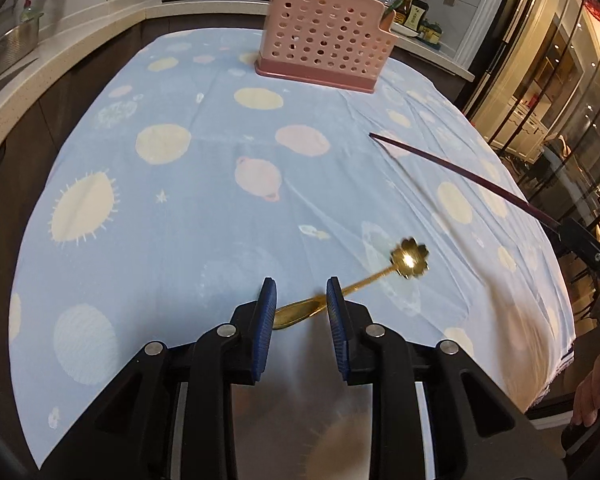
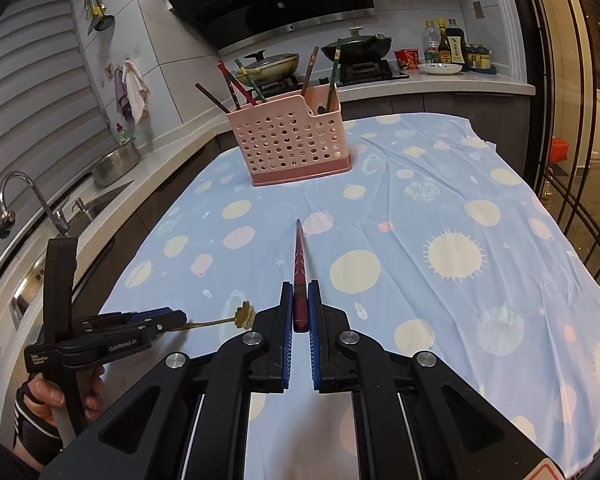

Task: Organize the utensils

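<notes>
A pink perforated utensil basket (image 1: 328, 38) stands at the far end of the table; in the right wrist view (image 2: 290, 140) it holds several chopsticks. My left gripper (image 1: 301, 289) is open, its blue pads either side of the handle of a gold spoon (image 1: 409, 258) with a flower-shaped bowl that lies on the cloth; the spoon also shows in the right wrist view (image 2: 245, 315). My right gripper (image 2: 301, 290) is shut on a dark red chopstick (image 2: 300, 264) pointing forward above the table; the chopstick also shows in the left wrist view (image 1: 460, 168).
The table carries a blue cloth with planet prints (image 2: 440, 220). A counter with a sink and tap (image 2: 28, 196) runs along the left. A stove with pans (image 2: 356, 50) and sauce bottles (image 2: 448, 44) stand behind the table. Glass doors (image 1: 560, 80) are on the right.
</notes>
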A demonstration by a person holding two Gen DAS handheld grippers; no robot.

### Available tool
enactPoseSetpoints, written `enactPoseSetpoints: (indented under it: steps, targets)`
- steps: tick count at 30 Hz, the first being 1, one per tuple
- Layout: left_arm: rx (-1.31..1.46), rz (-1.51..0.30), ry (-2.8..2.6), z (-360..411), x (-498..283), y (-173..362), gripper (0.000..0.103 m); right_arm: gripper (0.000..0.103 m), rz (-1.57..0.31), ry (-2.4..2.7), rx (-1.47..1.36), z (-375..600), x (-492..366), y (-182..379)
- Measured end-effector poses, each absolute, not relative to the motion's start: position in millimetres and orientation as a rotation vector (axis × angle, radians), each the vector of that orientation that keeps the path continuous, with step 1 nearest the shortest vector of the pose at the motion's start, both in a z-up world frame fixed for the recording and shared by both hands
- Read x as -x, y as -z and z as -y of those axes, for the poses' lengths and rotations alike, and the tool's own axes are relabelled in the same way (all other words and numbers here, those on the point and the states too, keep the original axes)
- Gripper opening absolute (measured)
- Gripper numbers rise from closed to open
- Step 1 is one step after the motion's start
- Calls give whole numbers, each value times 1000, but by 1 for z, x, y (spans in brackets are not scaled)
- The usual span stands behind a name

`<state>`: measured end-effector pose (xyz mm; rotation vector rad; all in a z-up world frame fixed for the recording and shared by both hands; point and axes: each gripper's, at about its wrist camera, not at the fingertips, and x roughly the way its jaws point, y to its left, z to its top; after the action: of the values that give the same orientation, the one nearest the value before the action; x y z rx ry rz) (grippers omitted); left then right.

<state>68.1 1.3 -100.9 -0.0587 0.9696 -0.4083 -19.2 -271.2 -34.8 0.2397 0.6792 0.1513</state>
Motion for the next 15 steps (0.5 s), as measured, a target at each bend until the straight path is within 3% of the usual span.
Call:
enactPoseSetpoints:
  steps: [4, 8, 12, 13, 15]
  targets:
    - [51, -981, 473, 11, -47, 103, 25, 7, -683, -146, -238, 271, 21, 36]
    - [33, -977, 486, 20, -35, 102, 33, 7, -688, -150, -239, 269, 23, 37]
    - [14, -969, 481, 24, -31, 103, 32, 7, -686, -154, -238, 269, 25, 37]
    - [15, -968, 481, 24, -29, 103, 31, 7, -686, -153, -238, 270, 26, 37]
    - [19, -975, 496, 25, -28, 104, 19, 7, -686, -153, -239, 269, 26, 37]
